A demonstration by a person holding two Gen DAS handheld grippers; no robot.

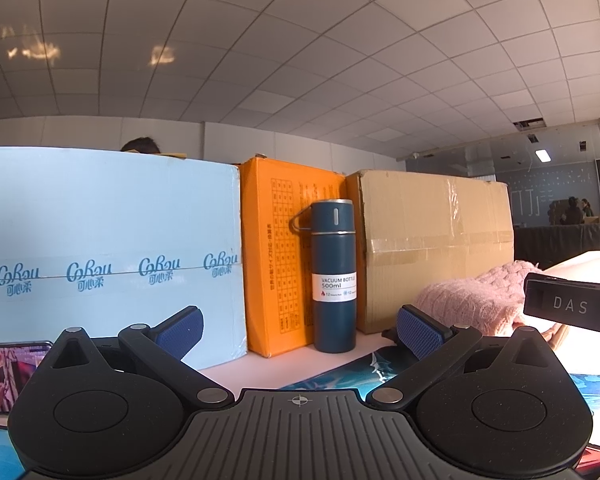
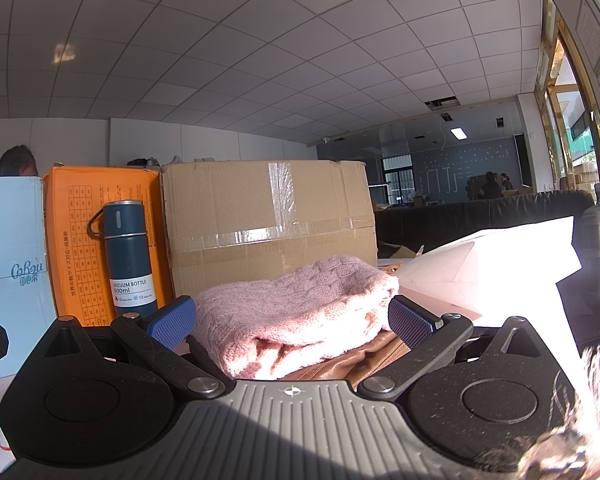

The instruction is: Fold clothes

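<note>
My pink sweater (image 2: pixel 300 312) is chunky cable-knit, fuzzy and matt. The vacuum bottle (image 1: pixel 334 276) has matt blue paint with a shiny metal rim, and that brown cardboard box (image 2: pixel 268 216) wears glossy tape.

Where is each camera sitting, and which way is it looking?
Left wrist: sits on the left claw, open, facing the blue vacuum bottle and boxes; a fingertip shows at the right edge.
Right wrist: sits on the right claw, open, facing the folded pink sweater between its fingers.
Both views share the bottle, orange box, brown box and sweater.
</note>
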